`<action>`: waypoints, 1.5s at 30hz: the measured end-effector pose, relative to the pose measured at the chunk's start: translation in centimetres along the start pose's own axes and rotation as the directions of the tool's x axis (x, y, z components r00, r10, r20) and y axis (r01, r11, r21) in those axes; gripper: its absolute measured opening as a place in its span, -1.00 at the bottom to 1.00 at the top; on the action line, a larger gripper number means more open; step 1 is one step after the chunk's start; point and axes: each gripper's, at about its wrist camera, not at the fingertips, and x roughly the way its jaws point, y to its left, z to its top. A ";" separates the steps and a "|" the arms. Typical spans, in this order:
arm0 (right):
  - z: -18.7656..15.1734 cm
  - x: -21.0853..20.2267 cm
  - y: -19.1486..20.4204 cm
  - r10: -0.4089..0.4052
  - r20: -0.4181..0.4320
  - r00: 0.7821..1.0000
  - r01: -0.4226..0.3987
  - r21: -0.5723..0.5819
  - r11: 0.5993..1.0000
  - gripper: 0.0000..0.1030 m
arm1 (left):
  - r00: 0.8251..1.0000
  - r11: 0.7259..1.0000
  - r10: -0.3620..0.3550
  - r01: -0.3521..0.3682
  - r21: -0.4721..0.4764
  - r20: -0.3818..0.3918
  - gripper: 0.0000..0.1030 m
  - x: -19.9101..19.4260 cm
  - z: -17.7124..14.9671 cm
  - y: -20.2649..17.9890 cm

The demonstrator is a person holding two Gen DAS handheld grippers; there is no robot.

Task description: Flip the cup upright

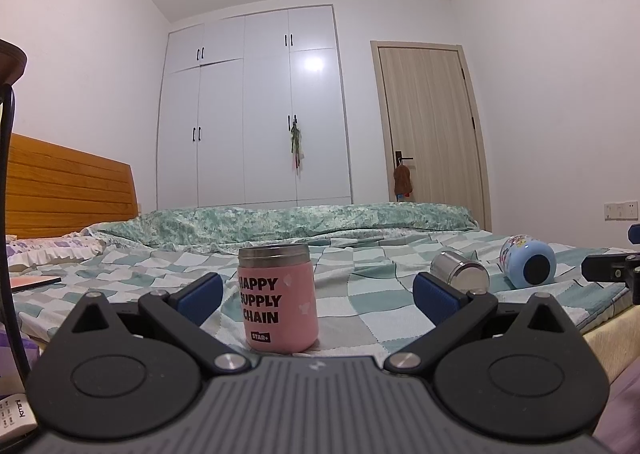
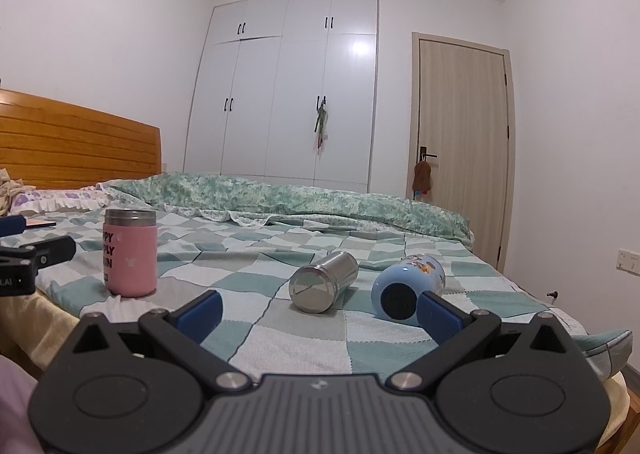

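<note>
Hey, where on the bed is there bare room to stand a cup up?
Bare blanket lies between the upright pink cup and the toppled steel cup, and behind them up to the folded quilt. It is crowded on the right, where the steel cup and blue cup lie close together.

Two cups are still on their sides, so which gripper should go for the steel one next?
Right. The steel cup lies just ahead of the open right gripper; the left gripper faces the upright pink cup.

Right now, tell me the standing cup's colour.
Pink cup with black lettering and a steel rim; clearest in the left wrist view.
</note>
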 end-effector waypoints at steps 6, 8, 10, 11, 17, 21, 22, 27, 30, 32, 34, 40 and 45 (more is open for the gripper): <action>0.1 0.1 0.0 -0.001 -0.008 1.000 0.001 -0.005 1.000 1.00 | 1.000 1.000 0.000 0.000 0.000 0.000 1.00 0.0 0.0 0.0; 0.1 0.2 0.1 -0.001 -0.009 1.000 0.001 -0.006 1.000 1.00 | 1.000 1.000 0.000 0.000 0.001 -0.001 1.00 0.0 0.0 0.0; 0.1 0.2 0.1 -0.001 -0.009 1.000 0.001 -0.006 1.000 1.00 | 1.000 1.000 0.000 0.000 0.001 -0.001 1.00 0.0 0.0 0.0; 0.1 0.2 0.1 -0.001 -0.010 1.000 0.001 -0.006 1.000 1.00 | 1.000 1.000 0.000 0.000 0.001 -0.001 1.00 0.0 0.0 0.0; 0.1 0.2 0.1 -0.001 -0.008 1.000 0.001 -0.008 1.000 1.00 | 1.000 1.000 -0.001 0.001 0.001 0.001 1.00 0.0 0.0 -0.1; 0.1 0.2 0.1 -0.001 -0.008 1.000 0.001 -0.009 1.000 1.00 | 1.000 1.000 -0.002 0.002 0.000 0.005 1.00 0.0 -0.1 -0.2; 0.1 0.2 0.2 -0.001 -0.008 1.000 0.001 -0.009 1.000 1.00 | 1.000 1.000 -0.002 0.002 0.000 0.005 1.00 0.0 -0.1 -0.1; 0.1 0.2 0.2 -0.001 -0.008 1.000 0.001 -0.009 1.000 1.00 | 1.000 1.000 -0.002 0.002 0.000 0.005 1.00 -0.1 -0.1 -0.1; 0.1 0.2 0.2 -0.003 -0.011 1.000 0.003 -0.011 1.000 1.00 | 1.000 1.000 -0.007 0.007 0.013 -0.007 1.00 0.0 0.1 -0.3; 0.4 0.2 0.2 0.000 -0.022 1.000 0.000 -0.014 1.000 1.00 | 0.999 0.998 -0.051 0.051 0.026 -0.018 1.00 0.4 0.5 -0.6; 0.8 0.3 -0.1 0.019 -0.032 0.999 -0.019 -0.006 1.000 1.00 | 0.994 0.993 -0.110 0.111 0.029 -0.019 1.00 0.9 1.0 -0.8; 2.0 1.9 -1.4 0.029 -0.086 0.996 -0.028 0.017 0.999 1.00 | 0.973 0.970 -0.230 0.230 0.073 -0.011 1.00 3.7 3.1 -3.0; 3.8 4.7 -2.8 0.034 -0.119 0.992 -0.033 0.009 0.999 1.00 | 0.951 0.948 -0.307 0.309 0.078 -0.037 1.00 7.7 4.3 -4.6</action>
